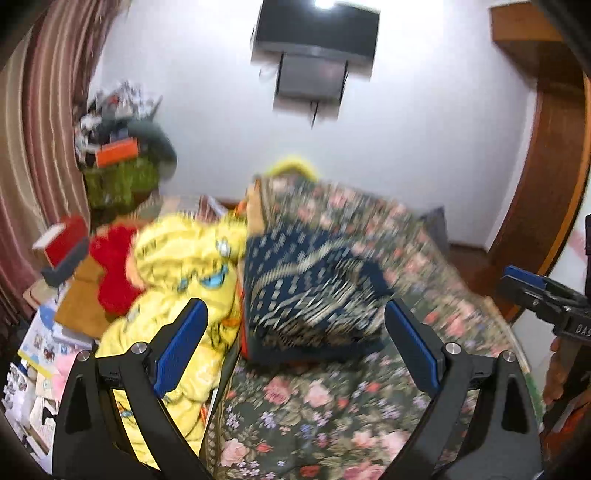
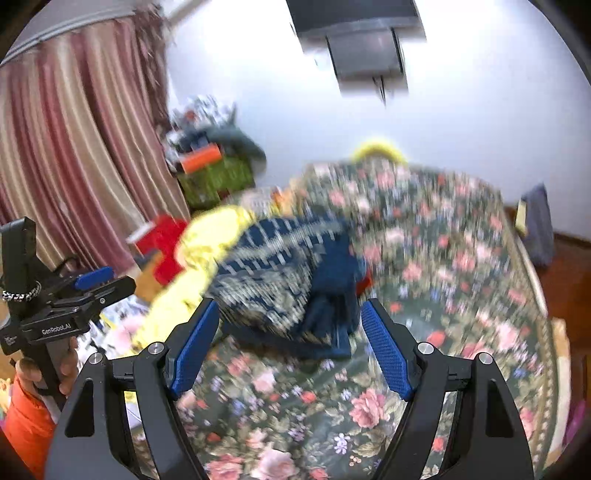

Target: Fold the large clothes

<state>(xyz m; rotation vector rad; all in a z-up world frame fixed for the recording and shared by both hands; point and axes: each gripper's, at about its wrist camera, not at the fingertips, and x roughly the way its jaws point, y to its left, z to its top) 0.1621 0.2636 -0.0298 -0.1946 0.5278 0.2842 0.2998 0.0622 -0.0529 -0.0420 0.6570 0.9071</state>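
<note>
Navy-blue patterned cloth with cream motifs (image 1: 310, 291) lies bunched in a loose heap on the dark green floral bedspread w/ pink roses (image 1: 314, 410), roughly mid-bed; both views blurred, so folds can't be made out exactly; same heap in right wrist view (image 2: 291, 284), sitting just beyond the fingertips. Left gripper (image 1: 295, 336) w/ black arms & blue pads has jaws spread wide, nothing between them, hanging just short of the cloth's near edge; whether the pads touch fabric can't be told. Right gripper (image 2: 290, 336) likewise wide open & holding nothing, near the heap's near edge; it also shows at the right rim of the left wrist view, well apart from the cloth. Crumpled yellow printed fabric w/ blue cartoon marks (image 1: 177, 280) lies just beside the navy cloth on its left, touching it; red plush item (image 1: 110, 269) further left, by a red box (image 1: 70, 236). Striped pink-beige curtain (image 2: 74, 140) hangs at left; dark wall-mounted TV (image 1: 317, 33) on the white wall above the bed.
</note>
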